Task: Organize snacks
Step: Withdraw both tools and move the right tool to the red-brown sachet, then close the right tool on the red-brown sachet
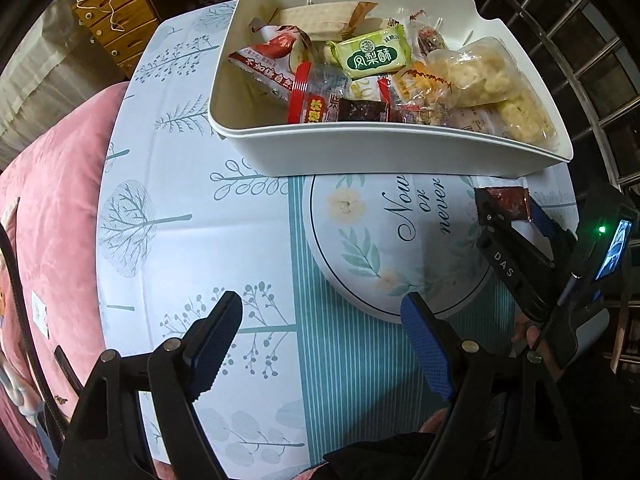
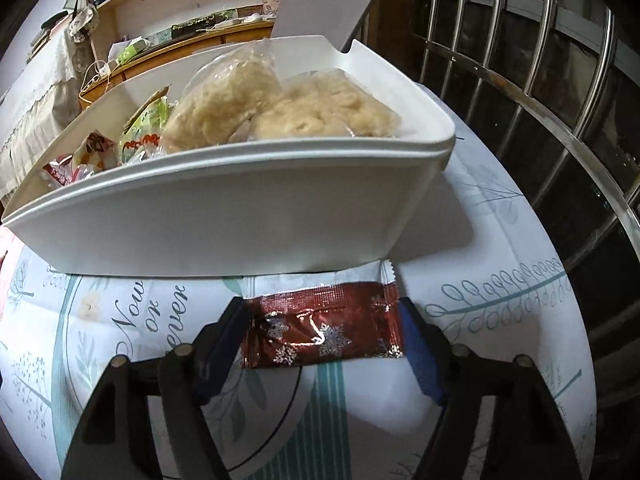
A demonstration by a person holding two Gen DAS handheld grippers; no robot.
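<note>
A red foil snack packet [image 2: 324, 328] with silver snowflakes lies flat on the tablecloth, just in front of the white bin [image 2: 240, 220]. My right gripper [image 2: 322, 312] straddles it lengthwise, one pad against each end, so it is shut on the packet. In the left wrist view the same packet [image 1: 504, 200] and right gripper [image 1: 508, 214] sit at the right, below the bin [image 1: 380, 148]. The bin holds several wrapped snacks, among them a green packet [image 1: 372, 54] and clear bags of pale puffs [image 1: 488, 76]. My left gripper [image 1: 320, 344] hangs open over the bare cloth and holds nothing.
A round "Now or never" mat [image 1: 372, 240] lies under the cloth pattern in front of the bin. A pink cushion [image 1: 52, 220] borders the table's left edge. Wooden drawers [image 1: 116, 12] stand behind, and metal window bars [image 2: 520, 80] run close along the right.
</note>
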